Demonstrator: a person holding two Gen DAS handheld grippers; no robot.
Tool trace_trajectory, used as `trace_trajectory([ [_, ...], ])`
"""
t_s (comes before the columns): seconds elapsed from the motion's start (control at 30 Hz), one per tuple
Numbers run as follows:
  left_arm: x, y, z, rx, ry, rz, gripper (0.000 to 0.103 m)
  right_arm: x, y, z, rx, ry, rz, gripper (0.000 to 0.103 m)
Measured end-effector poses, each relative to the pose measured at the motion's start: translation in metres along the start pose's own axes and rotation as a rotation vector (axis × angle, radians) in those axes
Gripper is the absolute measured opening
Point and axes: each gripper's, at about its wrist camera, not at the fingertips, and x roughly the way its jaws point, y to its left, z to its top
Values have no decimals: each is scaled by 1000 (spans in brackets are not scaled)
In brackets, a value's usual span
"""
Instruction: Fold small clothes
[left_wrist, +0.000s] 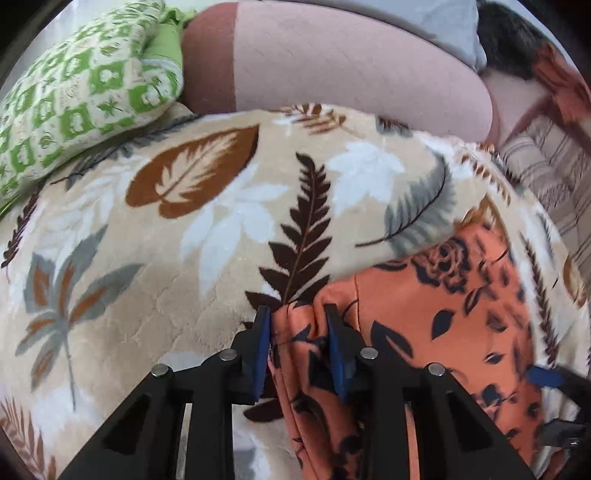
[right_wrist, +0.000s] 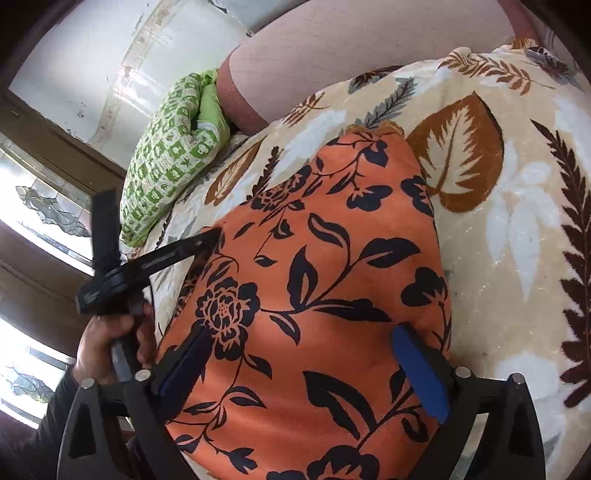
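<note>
Far left of the left wrist view, a green patterned pillow (left_wrist: 85, 96) lay at the bed's edge, with a pink bolster (left_wrist: 332, 66) behind it. The leaf-print blanket (left_wrist: 184, 229) covered the bed and served as the folding surface. Moving right, the left claw (left_wrist: 298, 317) sat on the near left edge of the orange floral garment (left_wrist: 443, 302): its blue pads (left_wrist: 261, 354) had a bunched ridge of the fabric between them and looked clenched on that fold, though the frame was blurred there. The garment lay flat on the blanket, spreading right from that pinch.

In the right wrist view, the person's left hand (right_wrist: 107, 343) gripped the other tool's handle at the left border, that tool's tip reaching the garment's left edge. Centre to right, the right claw (right_wrist: 299, 354) hovered released, jaws spread wide over the garment's near end, nothing pinched between its pads (right_wrist: 417, 373); whether the pads rested on the cloth I couldn't tell.

Risks, as judgement: the left pinch looked shallow and at the very hem, so a lift could let the slippery-looking fabric slide out. It might also have caught only the top layer, or snagged blanket pile underneath, dragging the blanket along. With the right claw not holding anything, a one-sided pull would likely skew the garment and give a crooked fold. The plush blanket could grab the cloth and wrinkle it.
</note>
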Motion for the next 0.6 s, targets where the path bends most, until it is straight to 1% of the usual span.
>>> trace_trajectory([
  [0.03, -1, 3, -1, -11, -5, -4, 36, 0, 2, -1, -11, -3, -9, 101],
  [0.07, -3, 5, -1, -26, -3, 2, 43, 1, 5, -2, -24, -5, -20, 102],
  [0.13, -17, 8, 0, -49, -17, 14, 46, 3, 9, 0, -47, 8, -41, 102],
  [0.17, -25, 8, 0, -46, -32, 11, 47, 1, 12, 2, -55, 19, -52, 102],
  [0.2, -41, 4, -5, -33, -68, 11, 48, -4, 16, 4, -51, 18, -53, 102],
  [0.27, -63, -2, -14, -7, -94, 8, 54, -16, 18, 4, -25, -8, -26, 102],
  [0.3, -75, -7, -23, 13, -111, -3, 55, -24, 19, 3, -10, -28, -18, 102],
  [0.4, -96, -18, -45, 56, -128, -1, 56, -36, 20, -4, 0, -50, -11, 102],
  [0.47, -102, -21, -56, 55, -124, 0, 56, -37, 18, -7, 12, -49, -22, 102],
  [0.5, -105, -21, -65, 36, -115, 3, 56, -36, 17, -7, 21, -39, -25, 102],
  [0.6, -109, -19, -81, -24, -98, -43, 56, -40, 17, -1, 27, -52, -8, 102],
])
